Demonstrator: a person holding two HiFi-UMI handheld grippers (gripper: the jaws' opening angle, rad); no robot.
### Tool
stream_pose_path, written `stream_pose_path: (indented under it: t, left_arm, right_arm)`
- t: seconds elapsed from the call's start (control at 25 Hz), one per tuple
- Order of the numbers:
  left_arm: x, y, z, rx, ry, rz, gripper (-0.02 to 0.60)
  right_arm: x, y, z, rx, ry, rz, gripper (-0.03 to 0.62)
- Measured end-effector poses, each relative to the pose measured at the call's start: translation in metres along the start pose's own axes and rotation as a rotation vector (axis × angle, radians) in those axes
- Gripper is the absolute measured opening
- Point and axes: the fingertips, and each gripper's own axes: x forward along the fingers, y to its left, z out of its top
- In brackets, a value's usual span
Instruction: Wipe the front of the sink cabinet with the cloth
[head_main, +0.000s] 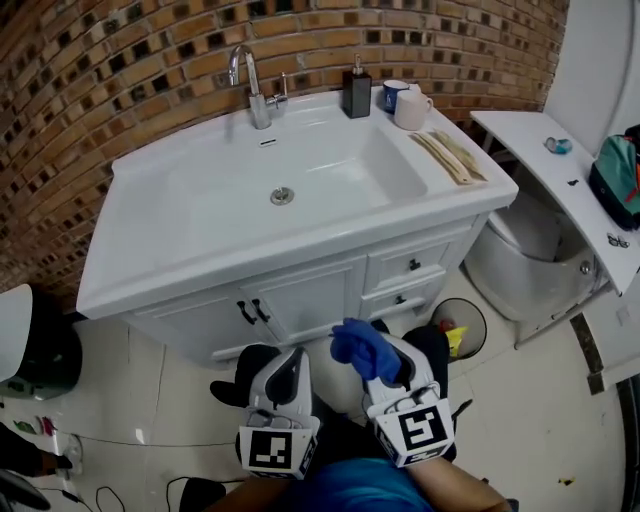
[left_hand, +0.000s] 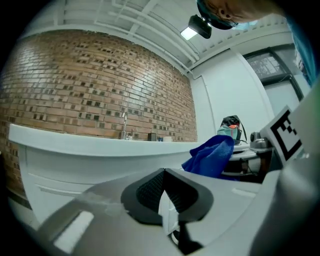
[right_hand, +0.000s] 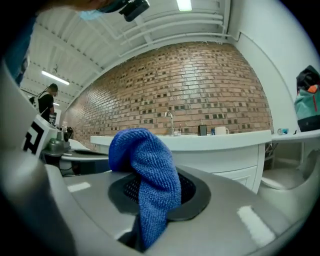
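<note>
- Head view: the white cabinet stands against a brick wall, with its doors and drawers facing the person.
- The sink on top carries a faucet, a dark dispenser and two mugs along its back edge.
- Both grippers are low in the view, just in front of the cabinet doors and not touching them.
- The right gripper has the blue cloth bunched at its tips, near the lower edge of the doors.
- The left gripper is just beside it, to the left.
- A round bin sits on the floor to the right of the cabinet, and a toilet stands beyond it.
- Left gripper view: the left gripper has its jaws pressed together with nothing between them.
- The cabinet fills the space ahead, and the cloth hangs to the right on the other gripper.
- Right gripper view: the right gripper is clamped on the cloth, which rises in a fold above the jaws and drapes down between them.
- The cabinet lies ahead, apart from the cloth, with the faucet on its top.
</note>
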Motion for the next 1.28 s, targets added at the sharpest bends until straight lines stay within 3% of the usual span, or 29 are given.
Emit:
stream_pose_path:
  t: [0.12,0.28,0.8,1.28]
  left_arm:
    - [-0.008,-0.007,0.004,0.016,-0.025,0.004,-0.002]
    - [-0.016,-0.02,0.014,-0.015,-0.088,-0.005,-0.002]
    - [-0.093,-0.043,0.002,0.0,-0.072,0.011,-0.002]
    - [-0.208,-0.072,-0.034,0.026,-0.033,0.088,-0.002]
  right_arm:
    - [-0.015,0.016,-0.006,-0.052,0.039,0.012,0.077]
    - [-0.027,0.028,-0.011,-0.044,0.063,0.028,0.077]
    - [-0.093,0.073,0.006,-0.081,0.018,0.043,0.077]
    - [-0.191,0.144,-0.043,-0.052,0.118,0.155,0.078]
